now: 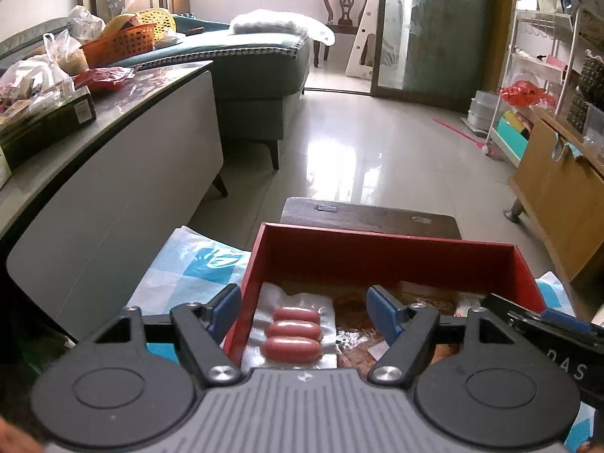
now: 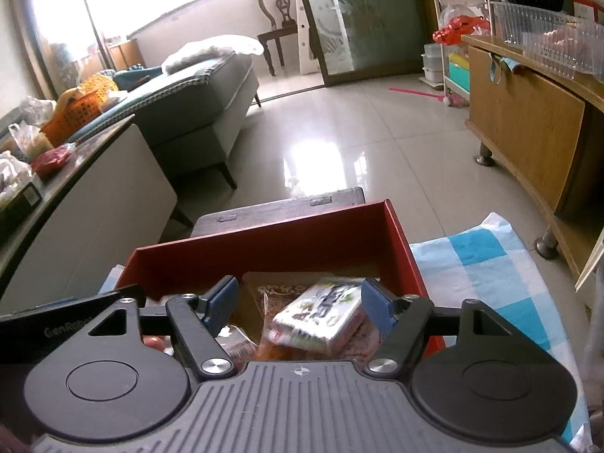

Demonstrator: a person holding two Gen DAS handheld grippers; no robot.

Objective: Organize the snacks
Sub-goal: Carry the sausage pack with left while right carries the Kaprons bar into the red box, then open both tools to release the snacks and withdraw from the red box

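Both tools sit over the red box (image 1: 381, 256), which rests on a small dark stool (image 1: 370, 215) with a blue-and-white checked bag (image 2: 487, 264) under and around it. The left tool (image 1: 304, 311) is spread, with nothing pinched; its left finger hangs outside the box's left wall, its right finger over the inside. Right below it lies a clear pack of three sausages (image 1: 294, 334) on top of other snack wrappers. The right tool (image 2: 298, 302) is spread too, and a green-and-white snack packet (image 2: 321, 317) lies tilted between its fingers, looking a bit blurred. I can't tell if the right pad touches it
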